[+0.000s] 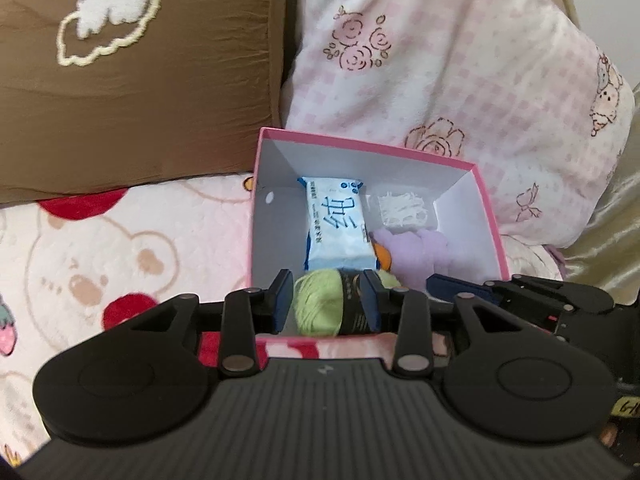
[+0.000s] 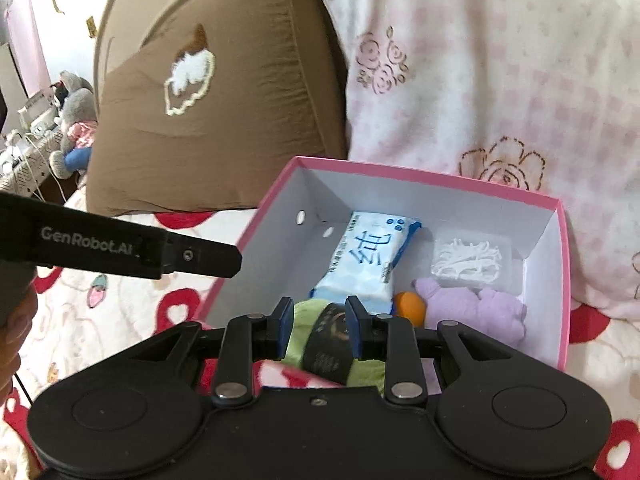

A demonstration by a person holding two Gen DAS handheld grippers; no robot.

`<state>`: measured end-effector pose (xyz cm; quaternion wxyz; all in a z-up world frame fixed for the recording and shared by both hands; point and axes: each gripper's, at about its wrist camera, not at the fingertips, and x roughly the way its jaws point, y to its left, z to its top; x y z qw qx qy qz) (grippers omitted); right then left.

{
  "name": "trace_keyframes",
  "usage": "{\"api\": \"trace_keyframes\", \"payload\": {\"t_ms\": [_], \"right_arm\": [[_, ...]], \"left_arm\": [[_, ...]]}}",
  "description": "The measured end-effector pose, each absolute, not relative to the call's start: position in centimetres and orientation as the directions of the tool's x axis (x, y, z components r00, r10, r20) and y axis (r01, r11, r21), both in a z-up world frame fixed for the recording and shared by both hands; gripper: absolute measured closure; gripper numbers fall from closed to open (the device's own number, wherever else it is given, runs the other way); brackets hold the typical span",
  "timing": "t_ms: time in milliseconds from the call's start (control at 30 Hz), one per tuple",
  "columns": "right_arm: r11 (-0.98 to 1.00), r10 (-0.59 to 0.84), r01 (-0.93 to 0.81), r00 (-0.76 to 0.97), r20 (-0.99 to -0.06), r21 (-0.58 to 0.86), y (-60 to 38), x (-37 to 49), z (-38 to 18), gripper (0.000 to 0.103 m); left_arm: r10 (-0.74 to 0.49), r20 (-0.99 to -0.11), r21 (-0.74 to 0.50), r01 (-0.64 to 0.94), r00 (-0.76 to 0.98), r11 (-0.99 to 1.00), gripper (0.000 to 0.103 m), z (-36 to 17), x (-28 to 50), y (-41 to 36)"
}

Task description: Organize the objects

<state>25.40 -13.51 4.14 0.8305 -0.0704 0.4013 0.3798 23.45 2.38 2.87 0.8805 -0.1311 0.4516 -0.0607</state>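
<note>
Right fingers (image 2: 318, 322) flank the green yarn ball (image 2: 324, 344); whether they grip it I cannot tell. Left fingers (image 1: 326, 300) stand apart. The yarn sits at the pink box's (image 2: 562, 280) near wall.

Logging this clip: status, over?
Left gripper open astride green yarn at pink box near edge. Right gripper over yarn, grip unclear. Wipes pack, purple plush beyond.

Box (image 2: 424, 179) sat on the bedspread (image 1: 100, 240), before two cushions (image 1: 160, 92) side by side; inside, tissue pack (image 2: 366, 260) lay left of centre; case of picks (image 2: 468, 262) in the far right corner; plush toy (image 2: 476, 308) just before that case; ball (image 2: 408, 306) between plush and pack; yarn skein (image 1: 320, 306) at the near wall.
</note>
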Motion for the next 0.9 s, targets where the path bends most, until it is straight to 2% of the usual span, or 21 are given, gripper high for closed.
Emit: {"api": "trace_keyframes", "payload": {"t_ms": [133, 333, 467, 633, 900], "right_arm": [[0.703, 0.582, -0.686, 0.401, -0.707, 0.190, -14.3, 23.5, 5.5, 0.069], [0.728, 0.569, -0.666, 0.453, -0.686, 0.164, -15.8, 20.9, 7.3, 0.059], [0.742, 0.563, -0.650, 0.473, -0.678, 0.163, -17.2, 19.2, 7.9, 0.047], [0.769, 0.535, -0.622, 0.494, -0.685, 0.152, -18.8, 17.6, 8.3, 0.043], [0.786, 0.494, -0.609, 0.518, -0.698, 0.104, -19.8, 15.3, 8.7, 0.030]], "left_arm": [[-0.217, -0.782, -0.286, -0.027, 0.584, 0.958, 0.065, 3.8, 21.4, 2.3], [-0.198, -0.781, -0.267, -0.029, 0.593, 0.963, 0.062, 5.1, 18.0, 2.1], [-0.181, -0.769, -0.243, -0.019, 0.613, 0.970, 0.061, 6.1, 15.9, 1.8], [-0.163, -0.771, -0.217, -0.013, 0.616, 0.976, 0.057, 6.6, 13.9, 1.1], [-0.154, -0.787, -0.206, -0.019, 0.598, 0.978, 0.048, 5.7, 12.6, 0.5]]}}
